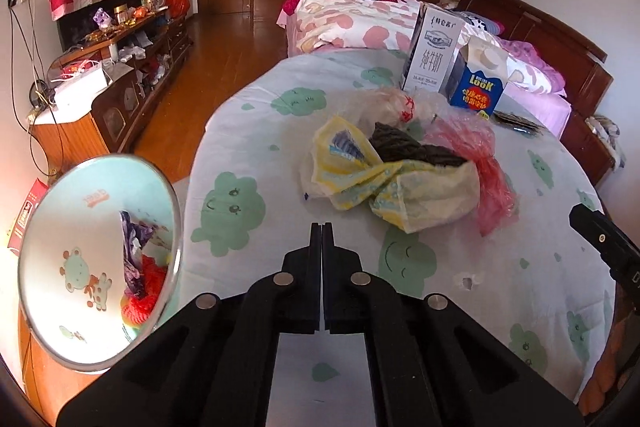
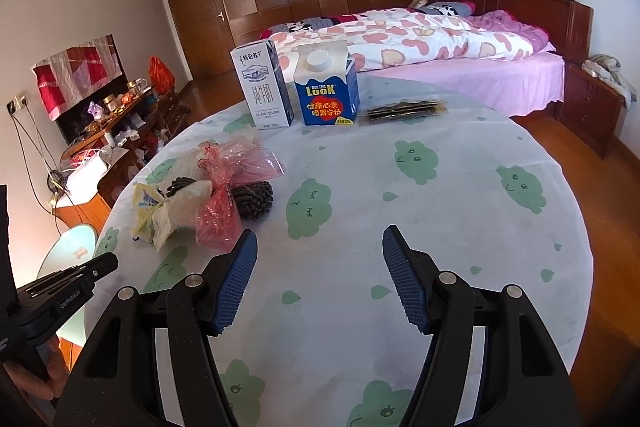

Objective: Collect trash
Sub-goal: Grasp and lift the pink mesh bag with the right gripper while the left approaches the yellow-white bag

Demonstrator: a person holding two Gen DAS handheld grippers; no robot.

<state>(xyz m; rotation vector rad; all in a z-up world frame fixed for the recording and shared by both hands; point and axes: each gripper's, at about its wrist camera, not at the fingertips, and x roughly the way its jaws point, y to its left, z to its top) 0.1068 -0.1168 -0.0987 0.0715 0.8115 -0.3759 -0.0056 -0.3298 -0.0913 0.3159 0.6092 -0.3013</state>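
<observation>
Pale green cloth with frog prints covers the round table (image 2: 460,227). Left gripper (image 1: 322,227) has its jaws pressed together with nothing between them, hovering over the cloth just short of the trash pile; the yellow-white wrapper (image 1: 384,183) is the nearest piece, just ahead and slightly right of the tips. Behind the wrapper sits a dark knitted lump (image 1: 408,147), and a pink plastic bag (image 1: 480,163) lies to its right, all bunched together touching. Right gripper (image 2: 320,259) stands with jaws wide apart, empty, blue ribbed pads (image 2: 240,283) showing; in its view the same pile is ahead and to the left, the pink plastic bag (image 2: 224,203) just beyond its left fingertip. Further back on the table stand a white milk carton (image 2: 264,87) and a blue carton (image 2: 326,87) side by side, with a flat dark packet (image 2: 404,111) to their right. A round bin (image 1: 100,259) beside the table edge, left of the left gripper, holds crumpled trash.
</observation>
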